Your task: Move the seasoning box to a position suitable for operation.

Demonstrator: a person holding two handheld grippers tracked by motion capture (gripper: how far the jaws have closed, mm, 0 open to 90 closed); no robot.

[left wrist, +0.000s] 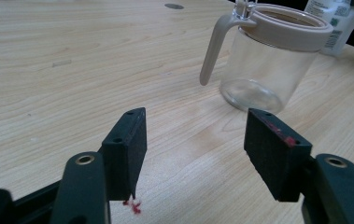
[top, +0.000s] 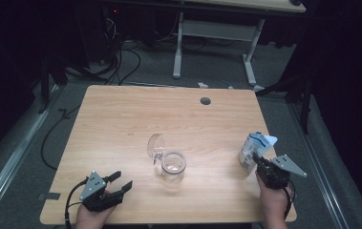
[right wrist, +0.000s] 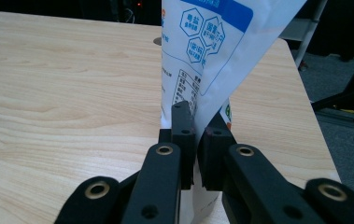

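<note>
A clear glass jar [top: 173, 166] with a beige rim and its hinged lid [top: 155, 145] tipped up stands near the middle of the table; in the left gripper view the jar [left wrist: 270, 60] sits ahead and to the right. My left gripper [top: 121, 182] rests open at the table's front left, nothing between its pads [left wrist: 127, 147]. A white pouch with blue print [top: 255, 149] stands upright at the right side. My right gripper [top: 259, 161] is shut on the pouch [right wrist: 207, 51], its jaws pinching the lower edge.
The wooden table [top: 121, 119] has a round cable hole [top: 205, 101] near its far edge. Beyond it stand a white desk frame [top: 212, 33] and loose cables [top: 116, 62] on the grey floor.
</note>
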